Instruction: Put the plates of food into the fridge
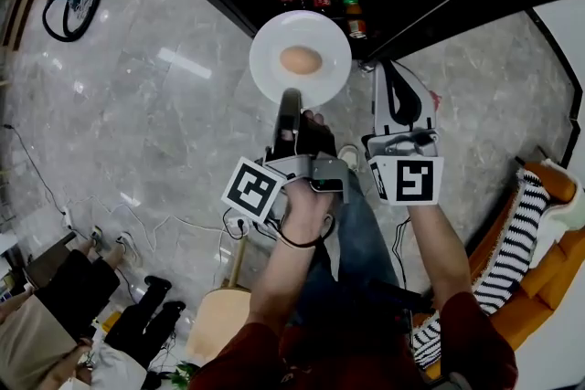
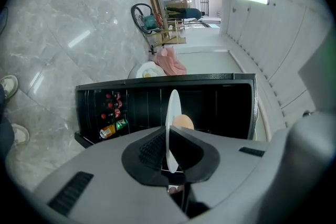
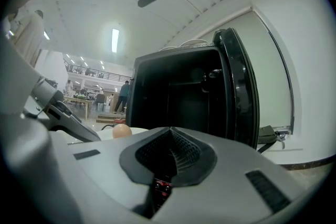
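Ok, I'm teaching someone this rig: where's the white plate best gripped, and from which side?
At its rim, from the near edge, with the jaws level with it. The plate is thin and flat, so its edge fits between the jaws, as the left gripper pinches it now. The brown food sits mid-plate, clear of that grip.

Polished grey marble floor (image 1: 137, 105) bears the open black fridge (image 2: 220, 105), with bottles and cans (image 1: 320, 3) racked inside it. Well away from the fridge, white cables (image 1: 183, 222) trail over the stone, where an orange chair (image 1: 548, 279) and a pale wooden stool (image 1: 219, 324) also stand.
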`<state>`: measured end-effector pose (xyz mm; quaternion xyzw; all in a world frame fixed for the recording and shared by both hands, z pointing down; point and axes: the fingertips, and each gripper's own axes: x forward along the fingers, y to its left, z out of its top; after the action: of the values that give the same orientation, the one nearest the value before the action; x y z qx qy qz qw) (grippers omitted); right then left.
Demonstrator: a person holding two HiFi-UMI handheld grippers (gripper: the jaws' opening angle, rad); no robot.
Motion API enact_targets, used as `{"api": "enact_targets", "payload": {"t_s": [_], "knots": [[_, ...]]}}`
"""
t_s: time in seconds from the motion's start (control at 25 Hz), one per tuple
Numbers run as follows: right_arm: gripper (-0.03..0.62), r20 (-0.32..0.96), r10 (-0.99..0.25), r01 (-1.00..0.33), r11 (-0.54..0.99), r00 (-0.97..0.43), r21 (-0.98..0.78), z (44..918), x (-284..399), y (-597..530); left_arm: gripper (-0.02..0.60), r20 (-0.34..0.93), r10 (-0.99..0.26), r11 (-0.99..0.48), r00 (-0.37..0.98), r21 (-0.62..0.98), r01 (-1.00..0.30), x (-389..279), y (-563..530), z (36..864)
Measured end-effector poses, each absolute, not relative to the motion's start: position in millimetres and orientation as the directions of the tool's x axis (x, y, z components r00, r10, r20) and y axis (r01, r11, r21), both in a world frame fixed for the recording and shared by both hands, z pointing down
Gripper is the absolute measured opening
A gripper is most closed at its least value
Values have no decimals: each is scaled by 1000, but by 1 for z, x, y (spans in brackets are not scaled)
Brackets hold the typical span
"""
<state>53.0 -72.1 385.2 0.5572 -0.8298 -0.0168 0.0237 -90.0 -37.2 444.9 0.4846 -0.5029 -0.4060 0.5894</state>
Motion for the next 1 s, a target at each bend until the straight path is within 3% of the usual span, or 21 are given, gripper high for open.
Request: {"api": "enact_targets", "payload": {"t_s": [1.0], "knots": [[9, 19, -941, -940, 338, -337, 46, 444, 56, -116, 15, 183, -975, 180, 125, 983, -35, -92, -92, 489]]}}
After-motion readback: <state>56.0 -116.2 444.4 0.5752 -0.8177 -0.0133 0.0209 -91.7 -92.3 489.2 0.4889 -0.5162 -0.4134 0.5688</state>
